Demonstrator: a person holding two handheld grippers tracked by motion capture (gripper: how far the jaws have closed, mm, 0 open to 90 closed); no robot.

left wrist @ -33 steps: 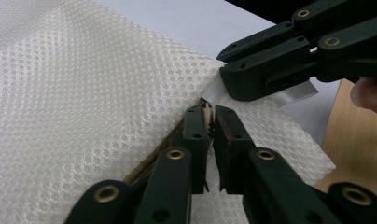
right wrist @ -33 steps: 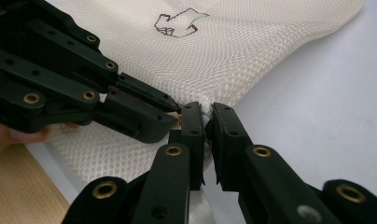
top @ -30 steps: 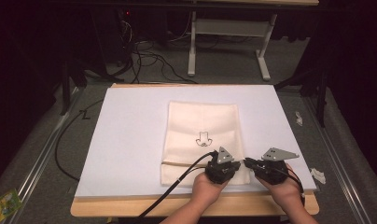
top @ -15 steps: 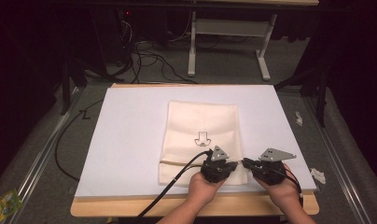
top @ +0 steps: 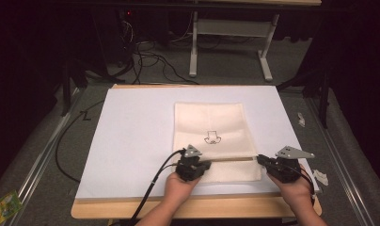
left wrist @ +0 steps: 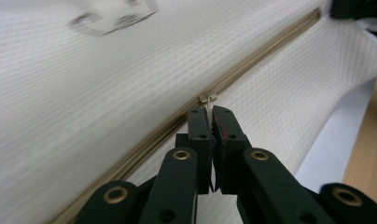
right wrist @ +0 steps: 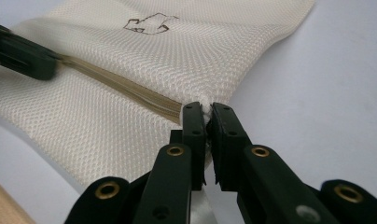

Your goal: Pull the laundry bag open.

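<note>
With my left gripper [left wrist: 210, 122] pinching the zipper pull [left wrist: 207, 99] and my right gripper [right wrist: 206, 122] clamping the pouch [top: 209, 125] edge, the zipper [right wrist: 126, 88] looks barely travelled; most remains.

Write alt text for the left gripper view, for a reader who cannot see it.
The left gripper, its black jaws closed, pinches the small metal zipper pull of a cream mesh bag. The tan zipper runs diagonally across the bag toward the upper right; white table cover and the wooden table edge show at right.

Cream woven mesh-cloth bag [top: 211, 134], seemingly metal zip pull [left wrist: 207, 98], wooden table edge [top: 197, 208]
</note>
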